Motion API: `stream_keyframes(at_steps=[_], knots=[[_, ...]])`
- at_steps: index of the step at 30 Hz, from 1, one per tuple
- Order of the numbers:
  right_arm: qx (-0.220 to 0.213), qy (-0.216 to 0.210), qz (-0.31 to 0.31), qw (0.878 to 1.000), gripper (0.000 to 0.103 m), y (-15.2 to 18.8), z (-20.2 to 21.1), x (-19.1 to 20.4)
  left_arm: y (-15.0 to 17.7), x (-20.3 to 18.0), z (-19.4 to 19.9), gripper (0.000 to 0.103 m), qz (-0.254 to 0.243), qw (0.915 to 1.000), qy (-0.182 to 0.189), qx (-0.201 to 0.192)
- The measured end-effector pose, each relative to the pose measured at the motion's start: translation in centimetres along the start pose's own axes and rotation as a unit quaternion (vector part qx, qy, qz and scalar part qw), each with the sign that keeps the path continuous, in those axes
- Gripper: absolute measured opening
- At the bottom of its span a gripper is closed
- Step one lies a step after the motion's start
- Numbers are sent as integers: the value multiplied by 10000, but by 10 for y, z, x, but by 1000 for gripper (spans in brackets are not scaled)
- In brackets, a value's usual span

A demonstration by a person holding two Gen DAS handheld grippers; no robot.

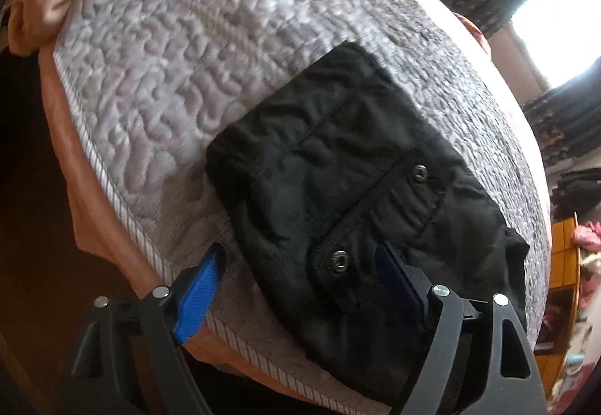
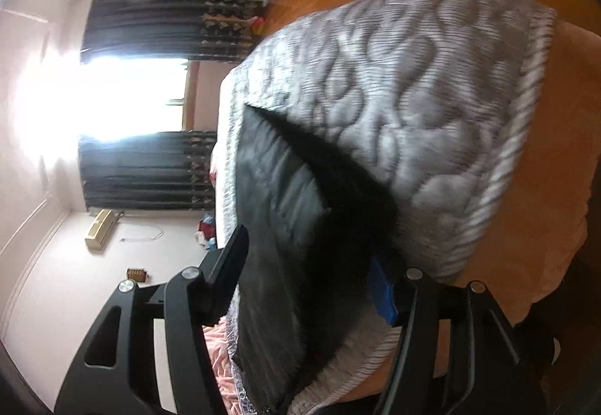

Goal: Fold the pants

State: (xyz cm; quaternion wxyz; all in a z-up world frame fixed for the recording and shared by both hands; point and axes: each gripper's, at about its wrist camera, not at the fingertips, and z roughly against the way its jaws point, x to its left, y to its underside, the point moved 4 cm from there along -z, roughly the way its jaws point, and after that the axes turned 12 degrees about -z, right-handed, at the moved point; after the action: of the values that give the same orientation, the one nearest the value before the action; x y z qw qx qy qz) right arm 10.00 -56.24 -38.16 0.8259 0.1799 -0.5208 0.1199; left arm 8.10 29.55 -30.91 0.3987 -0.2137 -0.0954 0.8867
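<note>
Nearest to us in the left wrist view was our left gripper, its jaws spread wide. One blue pad sat over the striped edge of the grey quilted bedspread, the other over the black pants, and neither pressed on the cloth, so it held nothing.

From largest to smallest: the bedspread covered the bed, with a peach sheet showing below its edge. On it, near the bed's close edge, lay the pants, gathered into a compact dark rectangle with a pocket flap uppermost and two metal snaps on it.

We judged the pants soft, light and limp, likely to sag and slide open if lifted by one corner. A pinch through all layers at an outer folded edge, one hand at each end, looked the surest hold. The snapped flap seemed a poor place to grip.

In the right wrist view our right gripper stood about half open. The pants' dark edge ran between its fingers, yet we saw no pad clamping it.
</note>
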Motion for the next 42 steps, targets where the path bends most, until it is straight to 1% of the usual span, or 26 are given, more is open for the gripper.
stream_keyframes(at_steps=[1,2,3,4,6,7,8,10,11,13,18,23,31,34,38,42], knots=[[17,-26,121,9999,60,1,-1,3,1,0,-1,82,-21,10000,-8,8],[20,56,190,9998,57,0,-1,2,1,-1,-2,82,-78,10000,-39,20],[46,168,144,9997,54,-2,-5,-4,2,-2,-3,83,-125,9999,-64,36],[47,154,61,9999,48,-2,-5,-6,3,-2,-5,83,-174,9998,-95,67],[42,68,56,10000,47,-4,-4,-3,2,-2,-6,84,-156,9998,-127,65],[29,68,129,9999,45,-3,-3,1,3,-2,-6,84,-125,9998,-128,57],[29,82,200,9998,37,-2,-3,4,3,-2,-7,85,-85,9999,-125,63],[1,182,275,9995,27,-3,-3,9,3,-1,-10,85,-66,9998,-149,81],[1,182,275,9995,24,-3,-2,10,3,-1,-10,86,-68,9998,-167,77],[-47,288,334,9990,22,-3,-1,15,2,-1,-11,86,-42,9998,-168,69],[-159,369,557,9976,19,9,3,40,2,0,-10,86,-100,9998,-160,25],[-254,511,1041,9929,19,23,2,79,2,2,-8,86,-146,9998,-110,-21],[-384,653,1957,9777,19,65,4,150,2,3,1,86,-275,9995,-21,-123],[-435,706,2292,9698,19,84,2,175,3,4,6,86,-302,9994,22,-150],[-472,760,2697,9588,19,106,6,197,4,2,10,86,-365,9991,55,-188],[-516,845,2979,9495,19,120,12,208,5,1,12,86,-421,9989,90,-198]])
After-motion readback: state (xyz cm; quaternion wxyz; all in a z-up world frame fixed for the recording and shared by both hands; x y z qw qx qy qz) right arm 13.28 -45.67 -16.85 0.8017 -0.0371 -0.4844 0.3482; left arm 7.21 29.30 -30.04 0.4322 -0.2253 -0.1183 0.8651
